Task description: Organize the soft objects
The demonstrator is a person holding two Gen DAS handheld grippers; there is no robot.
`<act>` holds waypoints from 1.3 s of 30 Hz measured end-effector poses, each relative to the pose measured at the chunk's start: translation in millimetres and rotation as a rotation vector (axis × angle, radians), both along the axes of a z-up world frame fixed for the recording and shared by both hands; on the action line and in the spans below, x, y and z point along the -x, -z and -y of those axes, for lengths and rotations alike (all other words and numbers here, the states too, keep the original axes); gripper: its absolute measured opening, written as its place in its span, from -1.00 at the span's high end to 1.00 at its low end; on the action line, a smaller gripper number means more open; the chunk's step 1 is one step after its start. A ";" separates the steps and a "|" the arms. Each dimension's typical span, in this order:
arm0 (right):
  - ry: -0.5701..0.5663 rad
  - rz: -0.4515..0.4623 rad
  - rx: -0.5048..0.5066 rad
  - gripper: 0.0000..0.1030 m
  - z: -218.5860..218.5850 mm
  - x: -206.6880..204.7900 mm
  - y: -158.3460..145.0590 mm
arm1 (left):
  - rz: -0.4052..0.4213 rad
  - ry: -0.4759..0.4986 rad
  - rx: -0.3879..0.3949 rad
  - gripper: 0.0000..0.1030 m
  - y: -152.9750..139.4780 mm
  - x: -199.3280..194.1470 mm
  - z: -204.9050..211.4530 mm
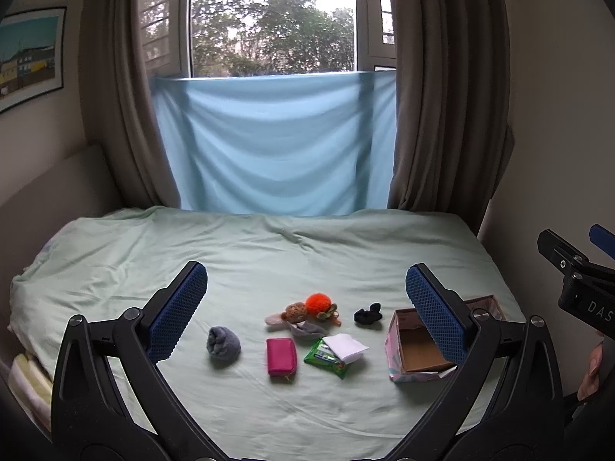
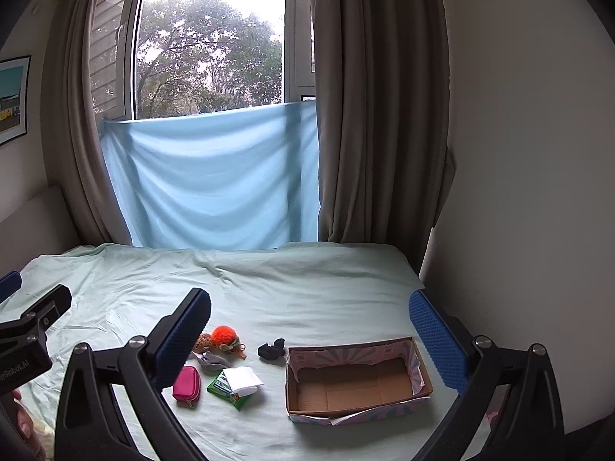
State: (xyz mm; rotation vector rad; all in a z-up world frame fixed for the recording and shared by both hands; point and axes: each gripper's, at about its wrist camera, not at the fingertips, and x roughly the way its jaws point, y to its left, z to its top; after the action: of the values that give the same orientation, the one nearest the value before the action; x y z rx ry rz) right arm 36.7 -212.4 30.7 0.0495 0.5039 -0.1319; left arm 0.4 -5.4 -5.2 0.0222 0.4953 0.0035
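Blue cloth (image 1: 275, 146) across window (image 1: 273, 19), brown curtains (image 2: 380, 115), framed picture (image 1: 29, 55) on wall

The left gripper's blue pad (image 1: 436, 322) hides part of the cardboard box (image 1: 419, 353); in the right wrist view, a blue pad (image 2: 184, 340) covers the grey rolled sock entirely; the green packet's (image 2: 225, 386) print is too small to read.
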 end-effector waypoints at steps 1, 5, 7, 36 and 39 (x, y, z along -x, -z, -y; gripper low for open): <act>0.001 0.000 0.000 -0.99 0.3 -0.1 -0.2 | 0.000 0.000 -0.001 -0.99 -0.3 -0.3 0.0; 0.002 0.001 -0.004 -0.99 2.1 0.1 -0.5 | 0.000 0.002 -0.004 -0.99 -1.5 -0.6 1.1; 0.001 0.001 -0.004 -0.99 3.4 -0.4 -1.0 | -0.001 0.002 -0.004 -0.99 -1.1 -0.6 1.2; -0.018 -0.002 -0.020 -0.99 13.3 2.8 -3.4 | -0.011 -0.021 -0.001 -0.99 -1.0 9.0 9.0; -0.023 -0.002 -0.020 -0.99 16.0 2.9 -5.0 | -0.013 -0.026 0.000 -0.99 0.0 11.3 10.8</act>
State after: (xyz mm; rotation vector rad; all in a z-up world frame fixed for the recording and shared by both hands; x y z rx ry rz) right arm 33.8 -228.4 35.7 0.0633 0.5080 -0.1040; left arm -10.9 -16.2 -5.3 0.0160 0.5083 0.0289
